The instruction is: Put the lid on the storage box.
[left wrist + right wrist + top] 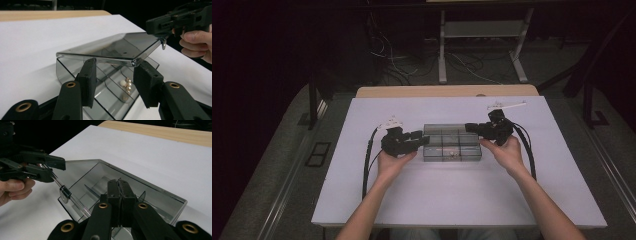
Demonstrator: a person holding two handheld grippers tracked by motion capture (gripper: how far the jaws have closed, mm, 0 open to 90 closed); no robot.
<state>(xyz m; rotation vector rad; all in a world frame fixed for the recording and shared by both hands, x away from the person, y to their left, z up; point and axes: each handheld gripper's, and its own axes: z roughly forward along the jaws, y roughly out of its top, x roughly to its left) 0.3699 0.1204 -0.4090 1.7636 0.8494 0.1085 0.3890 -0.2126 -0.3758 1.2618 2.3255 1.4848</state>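
1. A smoky clear plastic box (452, 142) sits mid-tabletop (462, 200), its lid (117, 48) lifted and tilted.
2. The left gripper (115, 72) has its jaws parted wide, pads just below the lid's near edge; contact is unclear.
3. The right gripper (119, 195) is pressed closed on the lid's edge.
4. Small gold and white beads (126, 85) lie in one compartment.

Both black grippers, the left gripper (421, 138) and the right gripper (472, 128), are showing brass-ringed rivets (70, 84) on their jaws, trailing black cables (369, 152), and carrying pale plates (506, 106), while the person's forearms (367, 212) are going sleeveless.
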